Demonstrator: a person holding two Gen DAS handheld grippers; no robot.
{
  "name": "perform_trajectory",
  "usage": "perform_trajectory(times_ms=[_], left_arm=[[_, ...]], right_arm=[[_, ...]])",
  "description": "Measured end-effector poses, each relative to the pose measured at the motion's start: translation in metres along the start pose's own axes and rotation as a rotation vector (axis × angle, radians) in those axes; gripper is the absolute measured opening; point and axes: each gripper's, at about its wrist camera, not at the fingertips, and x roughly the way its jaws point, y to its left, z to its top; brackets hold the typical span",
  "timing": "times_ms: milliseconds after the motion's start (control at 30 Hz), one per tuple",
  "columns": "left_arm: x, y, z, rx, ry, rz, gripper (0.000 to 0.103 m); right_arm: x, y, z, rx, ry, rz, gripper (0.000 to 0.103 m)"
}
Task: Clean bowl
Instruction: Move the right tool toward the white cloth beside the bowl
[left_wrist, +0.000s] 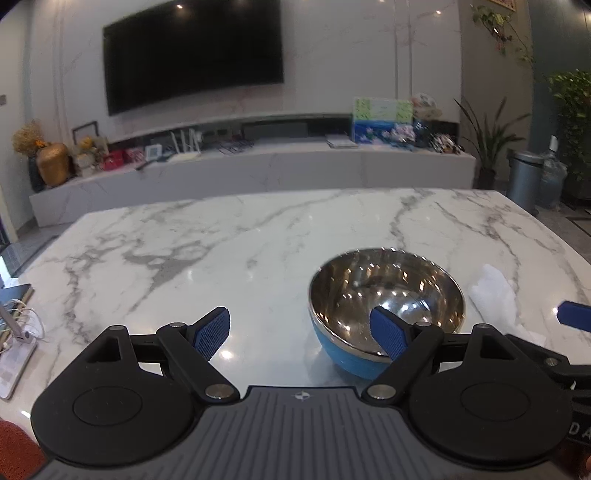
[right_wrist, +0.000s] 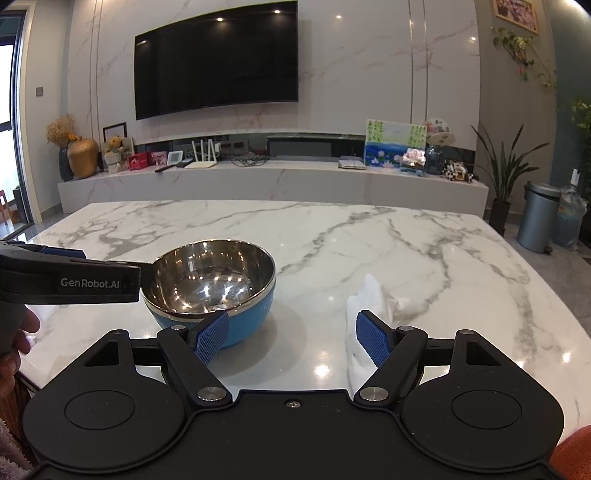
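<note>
Right wrist view: steel-lined blue bowl (right_wrist: 210, 288) near-left on marble table (right_wrist: 369, 251), white cloth (right_wrist: 373, 299) beside it; both grippers (right_wrist: 291, 338) (left_wrist: 301, 334) agape, empty. Bowl probably light, rigid, slippery; grip rim.

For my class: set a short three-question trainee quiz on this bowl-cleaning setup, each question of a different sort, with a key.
1. True or false: the white cloth lies inside the bowl.
2. Which gripper has the cloth nearer its fingers? A) left gripper B) right gripper
3. Fill in: the bowl is steel inside and ____ outside.

Key: 1 false, it lies on the marble table beside the bowl. 2 B. 3 blue.
</note>
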Motion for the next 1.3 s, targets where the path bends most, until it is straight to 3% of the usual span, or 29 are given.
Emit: perform_trajectory(times_ms=[367,700,1033,1300], left_arm=[[0.004,0.004,-0.002,-0.034,0.038,-0.033,0.083],[0.01,0.005,0.001,-0.048,0.074,0.026,0.083],[0.008,0.001,0.005,-0.03,0.064,0.015,0.083],[0.012,0.004,0.012,-0.076,0.065,0.001,0.083]], right_arm=[[-0.001,-0.001,0.0,-0.006,-0.003,-0.028,0.074],[0.003,0.0,0.0,-0.008,0.02,-0.018,0.074],[0.007,0.001,0.0,-0.019,0.034,-0.008,0.074],[0.016,-0.002,0.003,-0.025,0.069,-0.011,0.074]])
